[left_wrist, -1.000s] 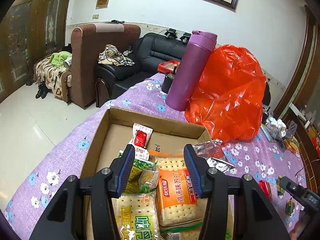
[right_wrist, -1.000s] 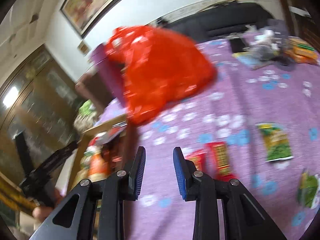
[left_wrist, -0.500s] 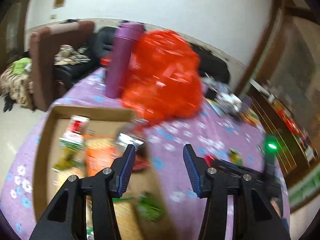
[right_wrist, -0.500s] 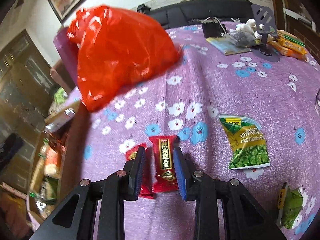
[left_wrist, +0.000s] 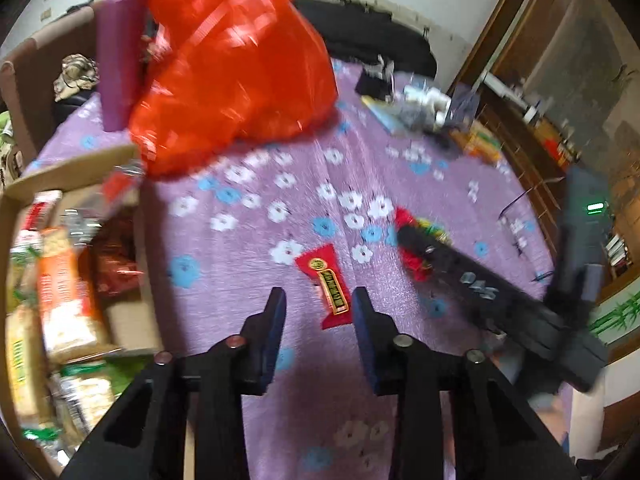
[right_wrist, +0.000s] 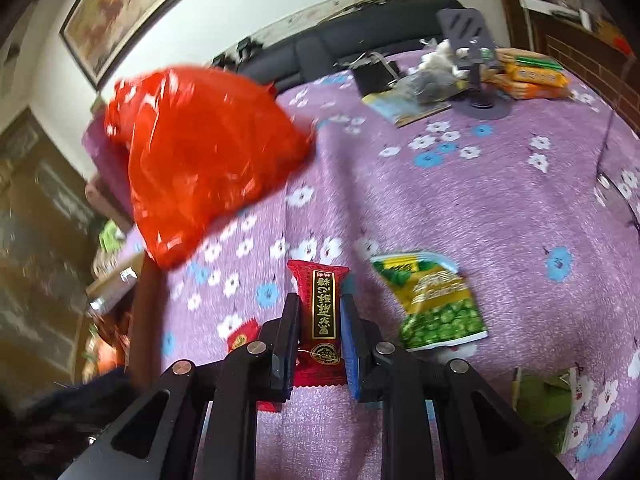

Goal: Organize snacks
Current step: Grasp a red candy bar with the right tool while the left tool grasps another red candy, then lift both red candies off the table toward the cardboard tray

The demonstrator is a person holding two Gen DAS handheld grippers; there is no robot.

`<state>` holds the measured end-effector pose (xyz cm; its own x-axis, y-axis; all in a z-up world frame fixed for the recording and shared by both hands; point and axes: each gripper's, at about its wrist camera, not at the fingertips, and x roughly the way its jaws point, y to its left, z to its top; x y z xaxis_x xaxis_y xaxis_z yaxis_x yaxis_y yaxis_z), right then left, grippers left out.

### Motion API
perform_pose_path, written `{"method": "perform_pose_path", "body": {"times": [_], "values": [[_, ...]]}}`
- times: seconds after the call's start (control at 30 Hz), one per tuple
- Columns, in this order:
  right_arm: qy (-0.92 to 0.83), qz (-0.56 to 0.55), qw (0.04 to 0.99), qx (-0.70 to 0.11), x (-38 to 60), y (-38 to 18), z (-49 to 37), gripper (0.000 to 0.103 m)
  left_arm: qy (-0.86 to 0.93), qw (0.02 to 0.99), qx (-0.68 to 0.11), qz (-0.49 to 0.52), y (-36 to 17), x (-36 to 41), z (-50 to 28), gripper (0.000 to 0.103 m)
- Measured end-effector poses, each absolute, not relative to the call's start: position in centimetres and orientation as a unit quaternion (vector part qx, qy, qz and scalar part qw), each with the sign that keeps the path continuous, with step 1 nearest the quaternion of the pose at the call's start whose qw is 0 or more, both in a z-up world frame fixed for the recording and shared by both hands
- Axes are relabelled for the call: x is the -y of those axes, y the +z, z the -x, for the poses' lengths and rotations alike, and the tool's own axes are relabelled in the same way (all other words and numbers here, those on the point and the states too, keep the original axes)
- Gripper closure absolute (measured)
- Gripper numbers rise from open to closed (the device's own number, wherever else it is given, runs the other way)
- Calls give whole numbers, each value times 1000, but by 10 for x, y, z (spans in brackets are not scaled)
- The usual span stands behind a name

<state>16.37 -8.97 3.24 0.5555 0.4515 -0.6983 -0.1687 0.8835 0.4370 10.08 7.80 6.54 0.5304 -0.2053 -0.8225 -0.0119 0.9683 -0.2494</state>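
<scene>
From the left wrist, the left gripper [left_wrist: 318,300] is narrowing its jaws, holding nothing; a red packet [left_wrist: 329,284] is lying just ahead on the tablecloth [left_wrist: 256,248], lengthwise toward its right finger.

From the right wrist, the right gripper [right_wrist: 320,328] is clamping another red snack [right_wrist: 322,316], long axis pointing forward.

A red bag [left_wrist: 224,68] slumps against a purple flask [left_wrist: 120,40] on the flowered purple cloth [right_wrist: 500,208], with a black sofa [right_wrist: 360,48] and a framed picture [right_wrist: 132,4] on the wall behind.
</scene>
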Motion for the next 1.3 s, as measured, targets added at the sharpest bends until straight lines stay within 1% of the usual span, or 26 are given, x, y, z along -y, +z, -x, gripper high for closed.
{"method": "perform_pose_path", "body": {"times": [0.1, 0.2, 0.27, 0.5, 0.7, 0.8, 0.93, 1.17, 1.3], "values": [[180, -167, 867, -434, 93, 35, -164, 82, -45, 859, -498, 111, 50, -68, -115, 75], [184, -172, 867, -431, 93, 38, -163, 82, -30, 855, -508, 101, 39, -59, -127, 76], [185, -173, 868, -428, 94, 40, -162, 82, -23, 852, -515, 93, 32, -54, -132, 80], [190, -170, 868, -426, 91, 41, -161, 82, -42, 862, -501, 66, 25, -44, -131, 80], [189, -168, 870, -423, 89, 40, -160, 82, -66, 857, -504, 87, 16, -46, -139, 79], [187, -164, 871, -424, 88, 39, -161, 82, -64, 865, -492, 77, 15, -42, -138, 79], [187, -159, 871, -425, 86, 38, -161, 82, -66, 864, -491, 87, 16, -47, -133, 86], [198, -149, 869, -428, 77, 37, -158, 82, -53, 886, -454, 74, 42, -58, -102, 86], [207, -145, 866, -431, 72, 35, -156, 82, -19, 905, -422, 49, 45, -63, -94, 86]]}}
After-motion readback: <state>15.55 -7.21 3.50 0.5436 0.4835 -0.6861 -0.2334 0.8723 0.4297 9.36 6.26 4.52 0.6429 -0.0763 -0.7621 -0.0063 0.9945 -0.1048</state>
